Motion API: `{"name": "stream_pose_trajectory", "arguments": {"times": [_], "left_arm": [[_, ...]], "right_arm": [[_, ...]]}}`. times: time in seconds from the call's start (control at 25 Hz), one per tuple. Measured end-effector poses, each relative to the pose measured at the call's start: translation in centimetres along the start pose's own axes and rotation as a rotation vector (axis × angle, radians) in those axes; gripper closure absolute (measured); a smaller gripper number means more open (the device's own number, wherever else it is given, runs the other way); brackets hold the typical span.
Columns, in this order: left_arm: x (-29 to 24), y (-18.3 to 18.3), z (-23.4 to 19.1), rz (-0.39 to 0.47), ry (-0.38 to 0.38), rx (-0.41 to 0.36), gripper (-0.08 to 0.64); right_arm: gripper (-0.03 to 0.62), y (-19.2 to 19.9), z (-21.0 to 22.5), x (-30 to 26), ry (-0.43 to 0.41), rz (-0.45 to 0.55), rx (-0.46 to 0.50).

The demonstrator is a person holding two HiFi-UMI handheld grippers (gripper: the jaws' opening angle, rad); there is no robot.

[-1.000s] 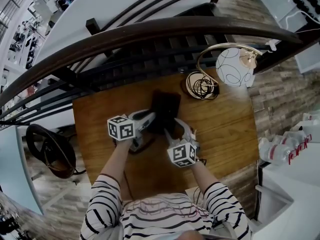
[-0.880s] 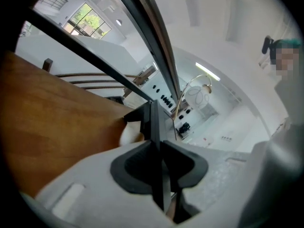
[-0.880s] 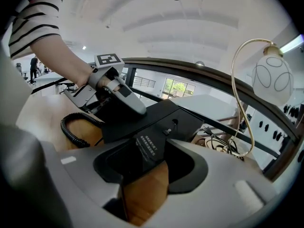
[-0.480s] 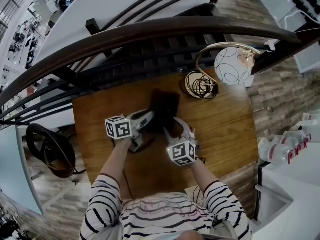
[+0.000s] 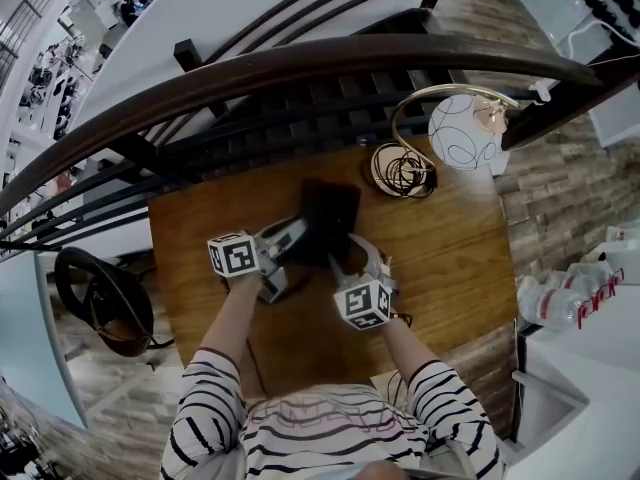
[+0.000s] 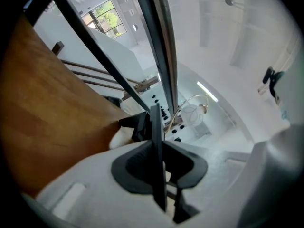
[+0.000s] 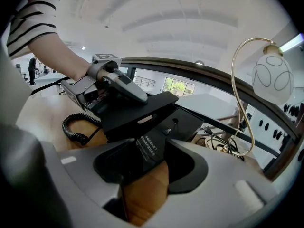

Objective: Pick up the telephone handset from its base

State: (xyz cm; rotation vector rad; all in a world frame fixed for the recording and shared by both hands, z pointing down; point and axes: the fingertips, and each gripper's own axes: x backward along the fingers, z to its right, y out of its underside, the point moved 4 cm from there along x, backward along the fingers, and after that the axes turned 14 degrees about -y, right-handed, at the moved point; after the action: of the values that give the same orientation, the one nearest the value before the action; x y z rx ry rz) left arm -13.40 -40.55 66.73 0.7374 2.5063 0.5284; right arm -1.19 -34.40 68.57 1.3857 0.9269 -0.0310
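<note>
A black telephone base [image 5: 335,208] sits mid-table. The flat black handset [image 7: 137,112] stands tilted up off the base [image 7: 186,122], with its coiled cord [image 7: 78,127] trailing to the left. My left gripper [image 5: 292,234] is shut on the handset's left end; its own view shows the handset [image 6: 156,141] edge-on, pinched between the pads. That left gripper [image 7: 113,87] appears in the right gripper view on a bare forearm. My right gripper [image 7: 147,167] has its jaws round the base's near labelled corner, and the pads seem to press on it.
A white globe lamp [image 5: 465,133] on a curved brass stem stands at the table's back right, with looped cables [image 5: 400,171] at its foot. A dark curved railing [image 5: 300,63] runs behind the wooden table [image 5: 450,268]. Water bottles [image 5: 565,303] lie off to the right.
The left gripper has rolled a little and shifted slightly left with the handset in it. The right gripper and the base have stayed still.
</note>
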Motion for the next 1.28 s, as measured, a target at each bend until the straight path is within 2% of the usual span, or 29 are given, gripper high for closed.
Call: {"name": "stream_pose_trajectory", "arguments": {"times": [0.32, 0.68, 0.76, 1.0, 1.28], "left_arm": [[1.9, -1.0, 1.0, 0.055, -0.007, -0.006, 0.489], [6.4, -0.8, 3.8, 0.124, -0.023, -0.055, 0.489], [7.6, -0.4, 4.5, 0.140, -0.025, -0.052, 0.491], [11.3, 1.3, 6.6, 0.182, -0.052, -0.077, 0.491], [14.8, 3.5, 9.1, 0.242, -0.062, -0.088, 0.491]], "right_arm": [[0.399, 0.1, 0.0, 0.1, -0.003, -0.009, -0.005], [0.388, -0.4, -0.3, 0.7, -0.043, 0.005, -0.104], [0.420, -0.4, -0.5, 1.3, -0.053, 0.001, -0.127], [0.426, -0.4, -2.4, 3.8, -0.069, -0.004, -0.122], [0.480, -2.4, -4.7, 8.4, -0.058, 0.078, -0.201]]}}
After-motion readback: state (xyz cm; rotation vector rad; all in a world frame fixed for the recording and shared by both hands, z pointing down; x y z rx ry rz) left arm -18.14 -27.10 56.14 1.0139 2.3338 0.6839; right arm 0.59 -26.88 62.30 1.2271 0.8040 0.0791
